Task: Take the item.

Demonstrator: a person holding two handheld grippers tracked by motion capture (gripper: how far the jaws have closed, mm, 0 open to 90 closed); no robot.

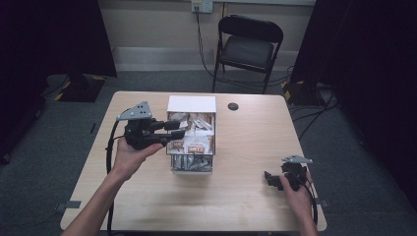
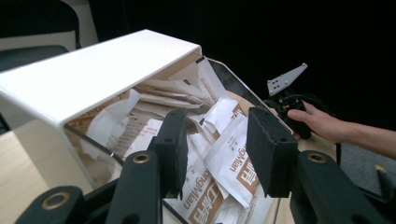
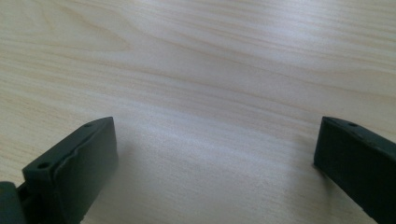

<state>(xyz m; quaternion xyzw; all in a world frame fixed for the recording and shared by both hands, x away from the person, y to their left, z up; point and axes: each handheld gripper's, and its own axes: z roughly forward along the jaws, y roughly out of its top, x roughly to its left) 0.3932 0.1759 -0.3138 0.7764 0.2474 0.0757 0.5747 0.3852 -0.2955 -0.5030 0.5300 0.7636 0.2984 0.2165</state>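
A recording room or lab: a bare wooden table (image 1: 236, 196) stands on grey carpet (image 1: 59, 147), black curtains (image 1: 44, 34) hang at both sides, and a folding chair (image 1: 248, 49), wall socket (image 1: 202, 6) and trailing cables (image 1: 314, 115) lie beyond its far edge.

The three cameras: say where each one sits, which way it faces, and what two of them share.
High view: above the person's side, looking forward and down at the light wooden table; both forearms and both grippers show.
Left gripper view: rides the left gripper, facing the clear plastic box with a white lid, full of white and brown paper sachets; its black fingers stand apart.
Right gripper view: rides the right gripper, looking at bare tabletop.
Shared: the high and left gripper views both show the box and the right gripper.
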